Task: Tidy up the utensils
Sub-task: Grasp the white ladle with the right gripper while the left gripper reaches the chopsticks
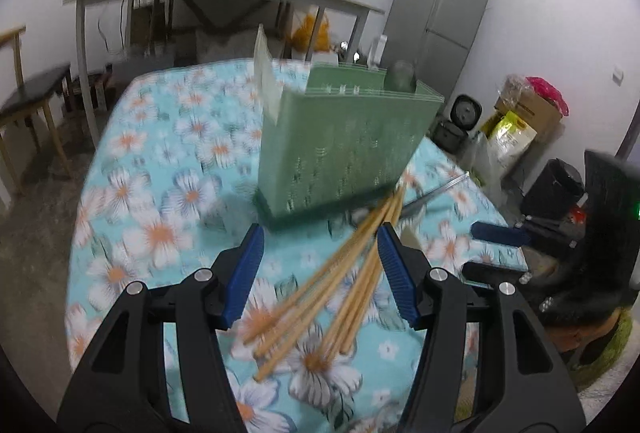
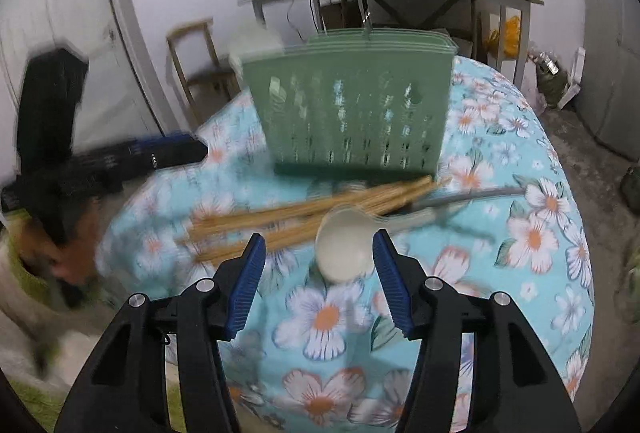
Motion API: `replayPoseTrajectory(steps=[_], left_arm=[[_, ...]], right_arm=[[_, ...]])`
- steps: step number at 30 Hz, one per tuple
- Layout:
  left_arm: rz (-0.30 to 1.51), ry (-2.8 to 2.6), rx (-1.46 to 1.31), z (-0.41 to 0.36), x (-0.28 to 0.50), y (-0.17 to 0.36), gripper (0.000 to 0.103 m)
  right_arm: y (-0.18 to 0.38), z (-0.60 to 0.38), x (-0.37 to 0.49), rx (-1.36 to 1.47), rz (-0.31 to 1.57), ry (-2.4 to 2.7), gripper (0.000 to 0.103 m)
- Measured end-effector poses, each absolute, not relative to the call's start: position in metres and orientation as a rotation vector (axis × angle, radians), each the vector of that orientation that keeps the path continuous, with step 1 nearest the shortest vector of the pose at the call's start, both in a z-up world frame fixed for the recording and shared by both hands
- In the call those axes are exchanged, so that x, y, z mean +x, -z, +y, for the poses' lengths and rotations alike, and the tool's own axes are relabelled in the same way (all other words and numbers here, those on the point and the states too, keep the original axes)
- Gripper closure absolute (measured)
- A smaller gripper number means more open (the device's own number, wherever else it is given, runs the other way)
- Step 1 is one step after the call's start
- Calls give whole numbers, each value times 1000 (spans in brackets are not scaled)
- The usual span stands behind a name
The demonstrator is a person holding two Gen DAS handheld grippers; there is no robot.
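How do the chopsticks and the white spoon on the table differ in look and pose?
The chopsticks are a fanned bundle of thin straight tan sticks; the white spoon is one pale piece with a round bowl. The chopsticks' far ends reach the green utensil basket; the spoon lies nearer the camera. Both lie flat on the floral tablecloth, ungrasped.

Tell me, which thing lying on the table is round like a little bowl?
The white spoon. Its end is a round scoop, while the wooden chopsticks beside it are thin straight sticks.

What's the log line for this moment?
left gripper: open over chopsticks | right gripper: open around spoon | holder: upright on table
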State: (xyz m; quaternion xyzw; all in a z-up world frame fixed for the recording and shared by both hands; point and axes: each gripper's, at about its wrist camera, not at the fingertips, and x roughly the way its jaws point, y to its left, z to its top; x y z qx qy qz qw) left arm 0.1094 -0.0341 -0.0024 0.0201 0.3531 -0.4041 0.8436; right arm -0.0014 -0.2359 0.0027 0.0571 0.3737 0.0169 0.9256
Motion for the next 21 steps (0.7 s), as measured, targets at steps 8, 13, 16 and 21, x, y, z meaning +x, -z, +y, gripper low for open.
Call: replayPoseTrajectory(steps=[8,13,16,21], left_arm=[[772,851,20,-24,109,17,47],[784,876,31,-26,106,21,46],[791,902,53,-32,104,23,39],[799,945,136,-53,97,31,33]], right_arm=[[30,-205,17,-91,780,112,53],[36,-204,28,-106,793,170,75],[38,-213,28,-32,802,175,96],[23,-232,17,94,765,180,98]])
